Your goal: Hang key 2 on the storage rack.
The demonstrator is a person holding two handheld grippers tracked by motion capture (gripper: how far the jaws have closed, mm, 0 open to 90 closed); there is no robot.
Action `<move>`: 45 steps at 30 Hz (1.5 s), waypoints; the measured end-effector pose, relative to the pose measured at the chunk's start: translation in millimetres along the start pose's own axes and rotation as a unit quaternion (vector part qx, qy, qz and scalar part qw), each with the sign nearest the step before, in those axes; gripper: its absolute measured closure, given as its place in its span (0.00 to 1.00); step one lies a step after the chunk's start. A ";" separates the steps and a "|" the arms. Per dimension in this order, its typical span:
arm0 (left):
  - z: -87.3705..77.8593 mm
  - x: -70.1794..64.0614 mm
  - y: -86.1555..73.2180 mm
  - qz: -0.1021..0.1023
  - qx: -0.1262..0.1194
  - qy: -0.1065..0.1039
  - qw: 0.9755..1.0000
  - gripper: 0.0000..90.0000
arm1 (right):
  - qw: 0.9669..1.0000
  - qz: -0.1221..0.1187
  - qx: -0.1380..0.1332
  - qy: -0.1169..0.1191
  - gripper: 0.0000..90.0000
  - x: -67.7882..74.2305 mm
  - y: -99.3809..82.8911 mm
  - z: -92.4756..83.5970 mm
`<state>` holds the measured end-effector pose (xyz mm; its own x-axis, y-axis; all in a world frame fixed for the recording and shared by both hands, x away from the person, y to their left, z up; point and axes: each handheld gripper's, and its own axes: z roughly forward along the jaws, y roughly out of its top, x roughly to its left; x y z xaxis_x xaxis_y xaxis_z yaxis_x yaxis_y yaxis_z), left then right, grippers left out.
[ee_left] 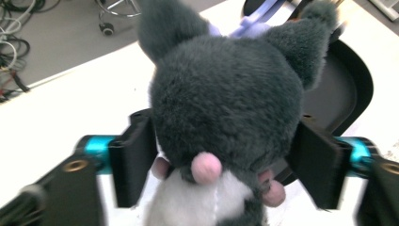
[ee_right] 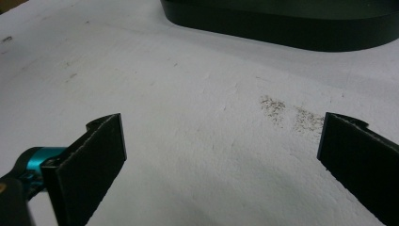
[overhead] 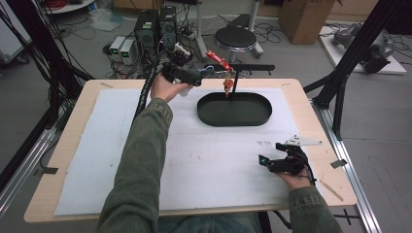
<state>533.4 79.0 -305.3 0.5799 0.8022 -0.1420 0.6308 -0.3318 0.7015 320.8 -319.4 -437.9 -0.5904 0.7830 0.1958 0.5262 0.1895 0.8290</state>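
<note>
Item one: black oval tray (overhead: pixel 233 118), shallow-walled, sitting on the white sheet (overhead: pixel 97 145) toward the far side of the table (overhead: pixel 73 121). Its floor is showing bare and dark. A thin black stand (overhead: pixel 243 68) is rising at its far rim, with a small orange-red trinket (overhead: pixel 227 85) hanging from it over the rim.

Item two: grey plush toy (ee_left: pixel 226 94), dark fur, two pointed ears, white belly, pink tail nub. It is sitting between the pads of the left gripper (ee_left: pixel 226 160), just beside the tray's left end, near the table's far edge. The left pad is lying against the fur; the right pad is standing a little clear of it, so the jaws are roughly half open and not pressing the toy.

Item three: right gripper (ee_right: pixel 221 155), resting low over the sheet at the near right of the table, well apart from the tray. Its jaws are standing wide and holding nothing.
</note>
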 end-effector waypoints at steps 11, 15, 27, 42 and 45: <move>-15.0 10.9 -28.7 0.021 -0.018 -0.029 0.999 0.17 | 1.000 0.015 -0.013 -0.002 0.01 0.7 0.4 -2.8; -25.4 17.1 -39.5 0.013 -0.033 -0.048 0.998 0.02 | 1.000 0.019 -0.019 -0.004 0.01 -0.5 0.5 -3.6; -59.4 33.7 -75.0 0.018 -0.068 -0.039 0.997 0.02 | 1.000 0.012 -0.014 -0.002 0.01 0.9 1.8 -1.0; -102.3 57.2 -135.8 0.019 -0.082 -0.030 0.996 0.02 | 1.000 0.006 -0.004 -0.007 0.01 3.4 3.3 3.1; -107.6 56.9 -142.7 0.017 -0.091 -0.026 0.995 0.02 | 1.000 0.009 -0.001 -0.006 0.01 4.3 3.2 2.9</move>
<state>420.9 225.4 -338.3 0.6289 0.7631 -0.1485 0.5087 -0.2595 0.8209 321.7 -313.7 -436.0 -0.5733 0.7936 0.2039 0.5348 0.1740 0.8269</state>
